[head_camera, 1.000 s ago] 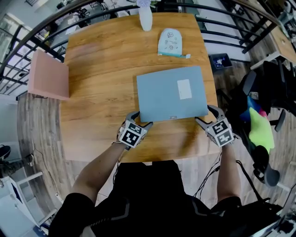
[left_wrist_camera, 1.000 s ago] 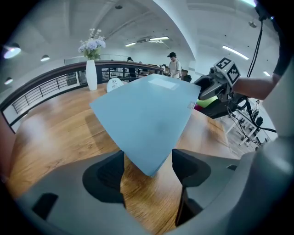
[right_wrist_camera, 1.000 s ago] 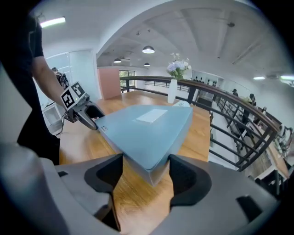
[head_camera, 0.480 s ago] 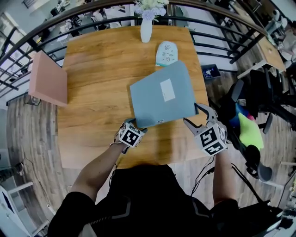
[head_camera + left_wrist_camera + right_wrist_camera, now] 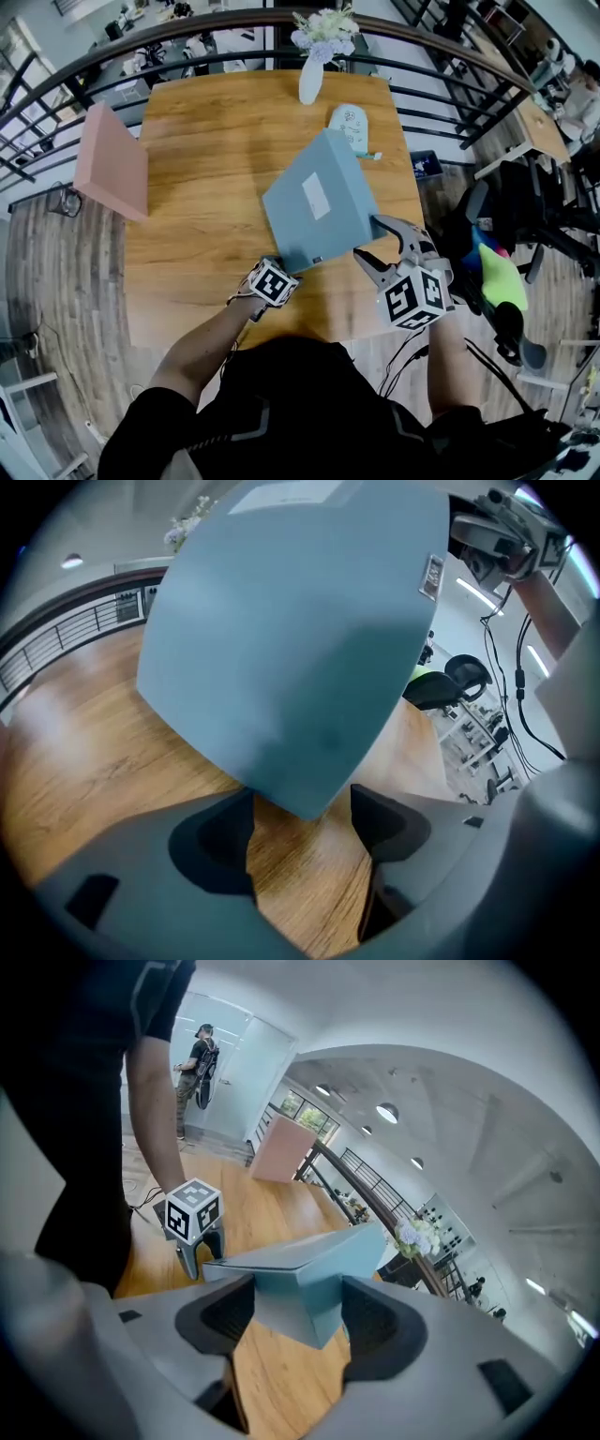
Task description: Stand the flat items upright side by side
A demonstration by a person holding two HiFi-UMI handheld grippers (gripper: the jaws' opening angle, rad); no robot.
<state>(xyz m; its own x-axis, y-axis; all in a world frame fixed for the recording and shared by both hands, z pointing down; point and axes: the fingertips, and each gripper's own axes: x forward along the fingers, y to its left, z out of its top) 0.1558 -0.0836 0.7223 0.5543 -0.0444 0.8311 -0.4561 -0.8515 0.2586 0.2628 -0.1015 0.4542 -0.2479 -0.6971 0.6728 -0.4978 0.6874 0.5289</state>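
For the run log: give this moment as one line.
blue box: tilted, right side high | right claw: jaws just closing, gripping high corner | left claw: open around low corner

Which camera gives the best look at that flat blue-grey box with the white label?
The head view: the flat blue-grey box shows whole, tilted on the wooden table, label visible. The left gripper view fills with one face; the right gripper view catches one corner.

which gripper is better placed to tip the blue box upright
Likely right. The right gripper, jaws just closing on a corner of the flat blue box, holds that side raised off the table. The left gripper sits low, jaws open around the near corner.
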